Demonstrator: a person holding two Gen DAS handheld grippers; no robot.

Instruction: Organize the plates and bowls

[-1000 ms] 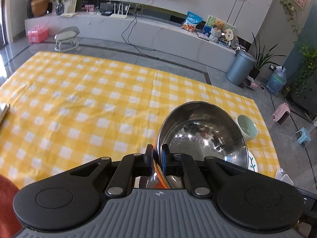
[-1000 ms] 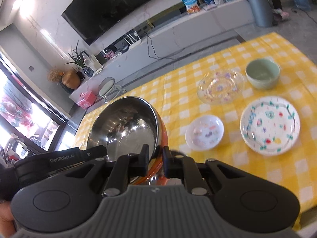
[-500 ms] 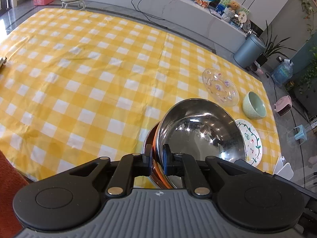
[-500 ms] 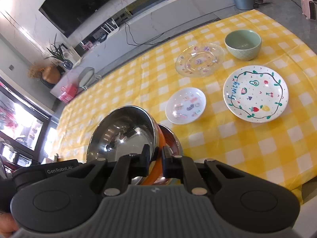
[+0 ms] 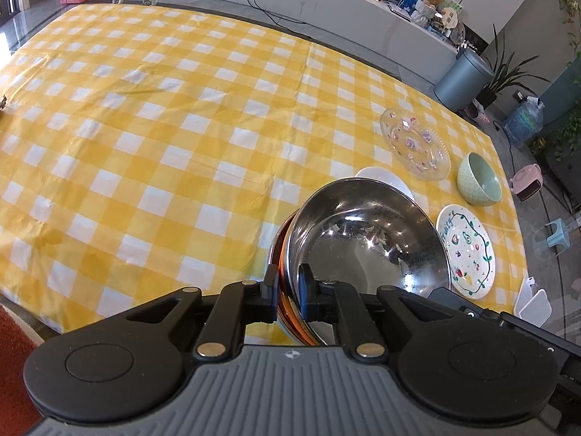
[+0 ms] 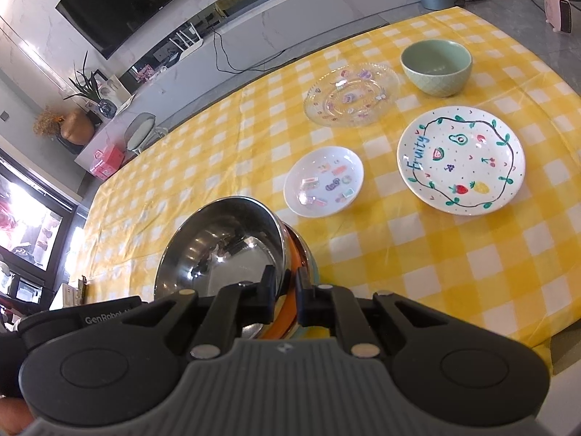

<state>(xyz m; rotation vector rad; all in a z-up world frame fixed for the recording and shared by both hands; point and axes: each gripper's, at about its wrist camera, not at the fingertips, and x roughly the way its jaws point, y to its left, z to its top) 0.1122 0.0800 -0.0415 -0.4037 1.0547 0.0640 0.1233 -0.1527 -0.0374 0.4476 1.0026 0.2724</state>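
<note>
1. My own black housings cut off the near part of the steel bowl [image 5: 366, 239], so its underside and what it rests on are hidden from both wrists.
2. Below its rim I see an orange band and more metal edges, perhaps further bowls nested under it; I cannot tell how many.
3. My left gripper [image 5: 288, 292] is clenched on the bowl's rim on one side, and my right gripper [image 6: 285, 296] is clenched on the rim on the other side.
4. The steel bowl is tilted, shiny, with blurred reflections inside, at the near edge of the yellow checked tablecloth [image 5: 163, 152].
5. In the left view the small white dish [image 6: 323, 181] is mostly hidden behind the steel bowl.
6. Beyond it lie the clear glass plate [image 6: 351, 95], the green bowl [image 6: 435, 67] and the white "Fruity" plate [image 6: 461, 160], all apart from each other.
</note>
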